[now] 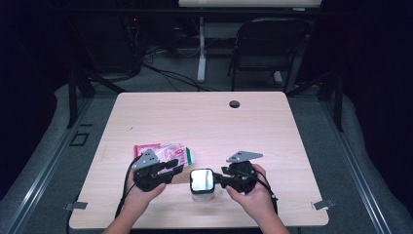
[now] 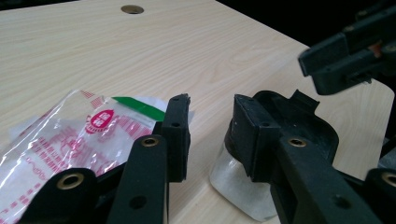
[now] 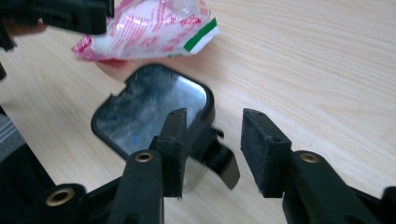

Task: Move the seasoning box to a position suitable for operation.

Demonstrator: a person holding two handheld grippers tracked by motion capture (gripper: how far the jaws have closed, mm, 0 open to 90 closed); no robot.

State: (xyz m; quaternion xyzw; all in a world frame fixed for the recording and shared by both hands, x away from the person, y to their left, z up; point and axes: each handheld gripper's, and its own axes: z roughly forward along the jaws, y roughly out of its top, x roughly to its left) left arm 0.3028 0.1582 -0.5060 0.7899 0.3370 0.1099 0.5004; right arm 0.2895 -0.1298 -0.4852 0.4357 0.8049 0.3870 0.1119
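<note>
Now | left tool [image 1: 171,168] spread over bag [image 1: 168,152] | right tool [image 1: 217,179] spread beside jar [image 1: 202,184]

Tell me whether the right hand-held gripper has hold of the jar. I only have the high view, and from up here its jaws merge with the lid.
Observer: No. In the right gripper view the right hand-held gripper has its jaws apart and nothing is pressed between them. The lid lies just beyond them.
Operator: Report the left one.
Observer: The left hand-held gripper is open too, with bare table showing between its jaws. The bag lies to one side and the jar to the other.
Operator: Describe the lid's edge.
Observer: A black tab sticks out from it, under the gap between the right hand-held gripper's jaws.
</note>
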